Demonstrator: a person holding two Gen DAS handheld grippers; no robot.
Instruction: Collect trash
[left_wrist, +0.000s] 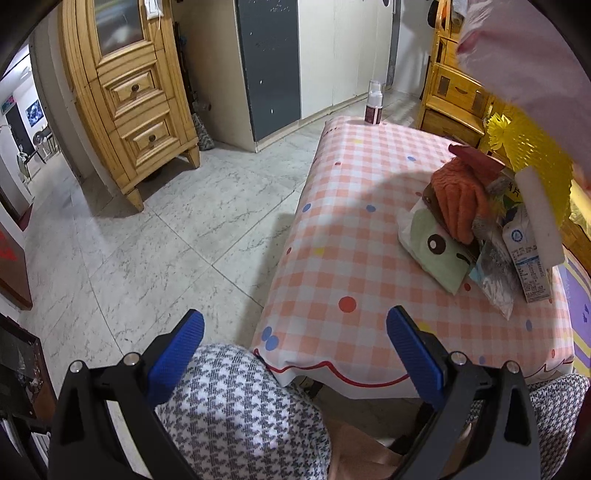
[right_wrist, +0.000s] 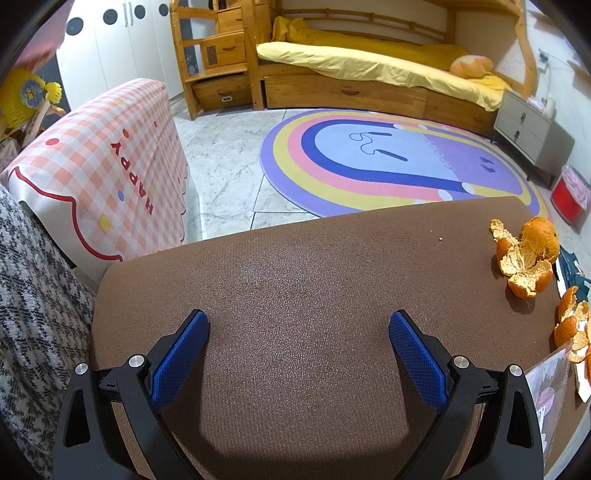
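In the right wrist view, orange peels (right_wrist: 528, 254) lie at the far right of a brown table (right_wrist: 295, 277), with more peel (right_wrist: 572, 328) and a clear wrapper (right_wrist: 546, 391) at the right edge. My right gripper (right_wrist: 298, 325) is open and empty above the table's bare middle, left of the peels. In the left wrist view, my left gripper (left_wrist: 294, 325) is open and empty over my knee, at the front edge of a checkered table (left_wrist: 354, 251). A pile of wrappers, a milk carton (left_wrist: 524, 251), a tissue pack (left_wrist: 436, 251) and an orange cloth (left_wrist: 458, 195) lies at its right.
A pump bottle (left_wrist: 373, 103) stands at the checkered table's far edge. A wooden cabinet (left_wrist: 133, 92) stands across the marble floor. A rainbow rug (right_wrist: 388, 162), a bed (right_wrist: 369, 59) and a red bin (right_wrist: 569, 195) lie beyond the brown table.
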